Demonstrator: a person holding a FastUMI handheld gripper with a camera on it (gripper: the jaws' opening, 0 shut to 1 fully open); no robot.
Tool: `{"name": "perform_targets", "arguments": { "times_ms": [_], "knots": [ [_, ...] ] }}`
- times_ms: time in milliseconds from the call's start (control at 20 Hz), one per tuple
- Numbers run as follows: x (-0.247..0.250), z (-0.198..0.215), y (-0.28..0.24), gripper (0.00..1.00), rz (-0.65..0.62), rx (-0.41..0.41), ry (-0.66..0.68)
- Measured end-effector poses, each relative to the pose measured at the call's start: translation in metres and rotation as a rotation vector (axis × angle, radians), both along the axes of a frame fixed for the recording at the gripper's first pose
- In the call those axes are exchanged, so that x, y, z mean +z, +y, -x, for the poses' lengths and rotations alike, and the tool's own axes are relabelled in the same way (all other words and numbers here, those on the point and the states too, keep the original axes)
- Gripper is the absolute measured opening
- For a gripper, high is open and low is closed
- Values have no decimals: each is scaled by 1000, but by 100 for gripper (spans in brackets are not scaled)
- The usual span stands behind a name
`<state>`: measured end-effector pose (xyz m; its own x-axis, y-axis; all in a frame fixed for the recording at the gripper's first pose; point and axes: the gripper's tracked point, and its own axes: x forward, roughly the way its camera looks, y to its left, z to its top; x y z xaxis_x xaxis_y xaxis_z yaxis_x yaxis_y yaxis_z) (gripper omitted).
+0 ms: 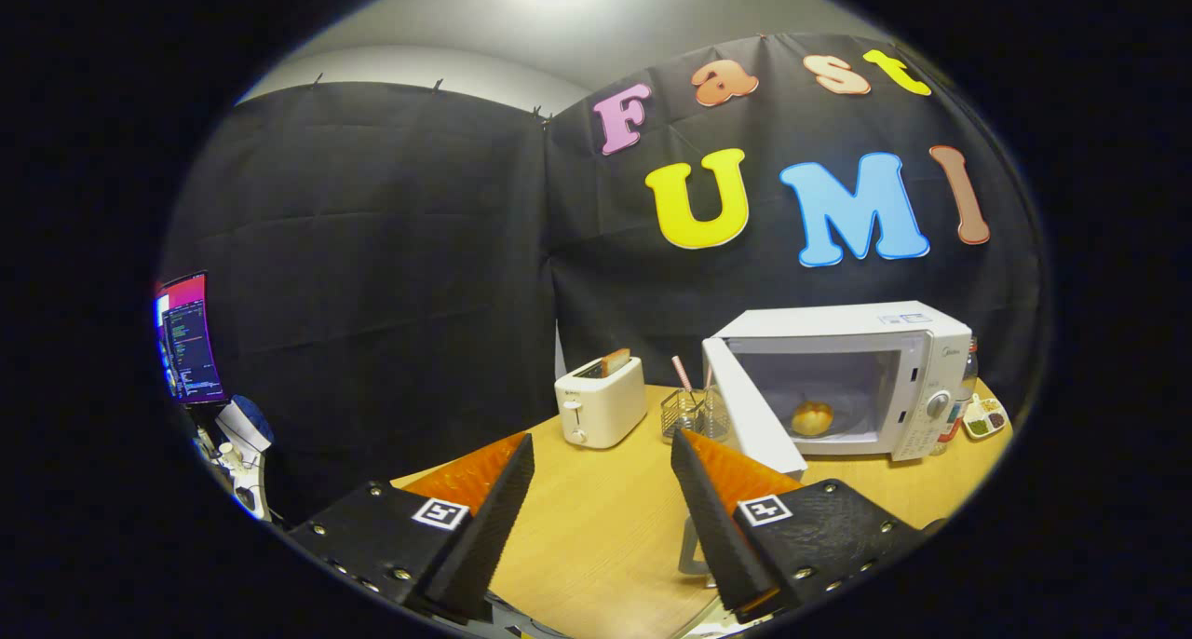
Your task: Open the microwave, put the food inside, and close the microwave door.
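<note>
Tool (603,453) fingers spread wide above the counter (596,527), nothing between them, microwave (852,378) beyond with door (752,411) open, food (812,418) inside, toaster (601,400) nearby

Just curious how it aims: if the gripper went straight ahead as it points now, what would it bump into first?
Probably the wire basket with straws, standing ahead of the open gripper beside the microwave door's edge. Depth is hard to judge.

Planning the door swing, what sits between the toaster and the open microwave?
In the gripper view, a wire basket holding straws stands between the toaster and the microwave, close to its open door.
</note>
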<state>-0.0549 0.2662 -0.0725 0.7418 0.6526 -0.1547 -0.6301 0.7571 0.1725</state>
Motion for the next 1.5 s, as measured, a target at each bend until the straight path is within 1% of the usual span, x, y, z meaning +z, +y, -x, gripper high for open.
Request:
{"name": "perform_targets", "arguments": {
  "times_ms": [100, 150, 200, 250, 300, 550, 650, 800, 1150, 1500],
  "knots": [
    [-15, 1, 3, 48, 20, 17, 40],
    [-25, 1, 4, 45, 39, 27, 62],
    [-28, -3, -6, 46, 62, -6, 62],
    [-32, -9, -12, 25, 71, -26, 61],
    [-42, -11, -13, 4, 75, -21, 88],
    [-56, -24, -28, 3, 70, -17, 141],
    [-60, -30, -40, 3, 100, -38, 134],
    [-67, -42, -56, 3, 90, -59, 157],
    [-70, -79, -100, 3, 97, -154, 170],
    [-74, -126, -136, 3, 100, -240, 174]
  ]
}}
